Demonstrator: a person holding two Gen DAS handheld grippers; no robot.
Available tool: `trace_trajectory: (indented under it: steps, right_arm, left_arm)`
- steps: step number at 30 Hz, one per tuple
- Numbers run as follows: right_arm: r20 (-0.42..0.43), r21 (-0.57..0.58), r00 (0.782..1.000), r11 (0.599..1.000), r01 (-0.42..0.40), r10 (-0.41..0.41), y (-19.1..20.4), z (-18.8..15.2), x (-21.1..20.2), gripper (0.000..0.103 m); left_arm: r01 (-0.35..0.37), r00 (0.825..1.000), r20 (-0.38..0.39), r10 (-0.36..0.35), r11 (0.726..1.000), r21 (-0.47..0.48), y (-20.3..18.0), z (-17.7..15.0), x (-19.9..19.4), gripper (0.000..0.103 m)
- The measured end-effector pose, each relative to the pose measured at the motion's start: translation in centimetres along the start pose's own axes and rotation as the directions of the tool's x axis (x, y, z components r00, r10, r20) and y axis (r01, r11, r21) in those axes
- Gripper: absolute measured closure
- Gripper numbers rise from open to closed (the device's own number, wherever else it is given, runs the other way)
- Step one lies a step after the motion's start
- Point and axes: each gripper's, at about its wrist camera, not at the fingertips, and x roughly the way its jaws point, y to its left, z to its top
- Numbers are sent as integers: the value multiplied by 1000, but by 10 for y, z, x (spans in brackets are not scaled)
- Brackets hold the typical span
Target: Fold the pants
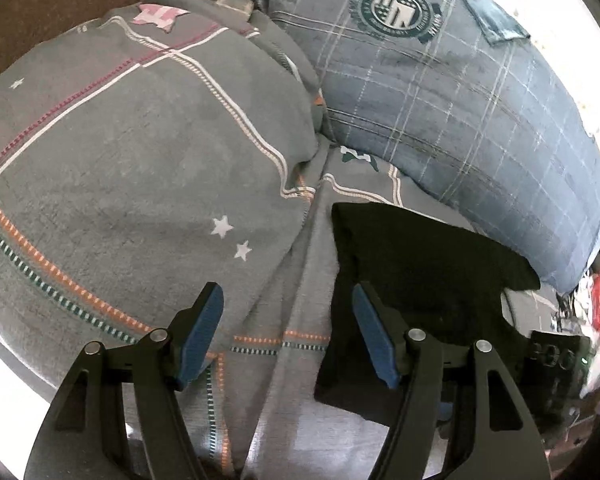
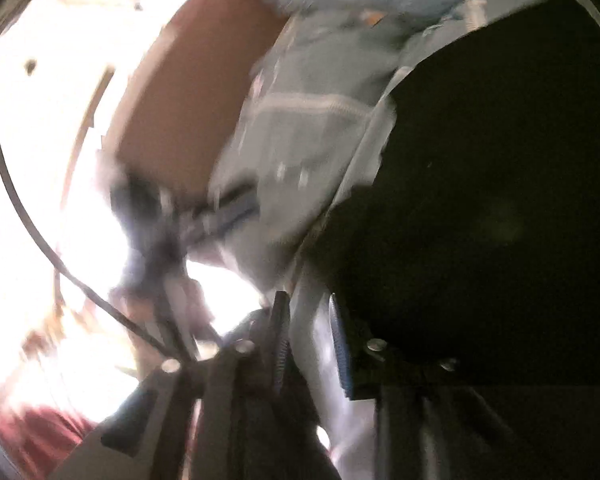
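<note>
A bed covered in a gray sheet (image 1: pixel 148 160) with thin white, orange and maroon lines and small stars fills the left wrist view; a brown headboard (image 1: pixel 80 4) shows at the top left. 2 pillows sit at the head of the bed: a gray one (image 1: pixel 140 128) matching the sheet on the left and a blue plaid one (image 1: pixel 440 100) with a round crest on the right, touching along their inner edges. The black pants (image 1: pixel 420 264) lie flat on the sheet just below the blue pillow, toward the bed's right edge. The left gripper (image 1: pixel 288 336) hangs above the sheet with its blue-padded fingers (image 1: pixel 204 332) spread apart and empty, the right finger over the pants' left edge. The right wrist view is heavily blurred: the right gripper (image 2: pixel 308 340) has its fingers nearly closed, clamping a pale fold of cloth (image 2: pixel 312 344), with dark fabric (image 2: pixel 500 200) filling the right side.
</note>
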Motion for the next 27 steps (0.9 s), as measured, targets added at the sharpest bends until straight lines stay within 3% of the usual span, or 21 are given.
trace_trajectory:
  steps: [2,5,7,8,13,15,18,23,25,27]
  right_arm:
    - [49,-28,997,998,55,-54,3,1,-5,72]
    - [133,-78,974,978,193,-182,8,2,-13,72]
    - [116,-103,954,952,287,-275,7,2,-9,72]
    - [86,-120,934,927,356,-347,4,1,2,72]
    - [122,-116,926,922,370,-357,3,-1,-9,74]
    - [176,-127,911,910,396,-372,3,3,-34,65]
    - [236,-175,872,864,473,-429,0,26,-65,49]
    - [278,-279,790,741,611,-546,-15,74,-103,47]
    - [272,-282,785,734,618,-556,-26,90,-113,45]
    - [271,-278,763,711,646,-587,-43,111,-122,44]
  left_arm:
    - [-5,1000,-1,5,1000,23,-7,-1,3,36]
    - [1,1000,-12,0,999,51,-19,-6,7,36]
    - [12,1000,-28,-11,998,62,-29,-10,12,36]
    - [23,999,-44,-20,997,73,-36,-15,18,36]
    - [34,994,-111,-21,992,118,-60,-43,42,36]
    - [37,988,-154,-15,990,139,-66,-53,59,36]
    - [29,987,-159,-2,986,167,-72,-50,66,32]
    - [78,993,-107,-53,966,245,-91,-7,62,21]
    - [63,996,-76,-43,956,287,-99,9,67,21]
    - [46,997,-68,-25,944,326,-108,24,81,21]
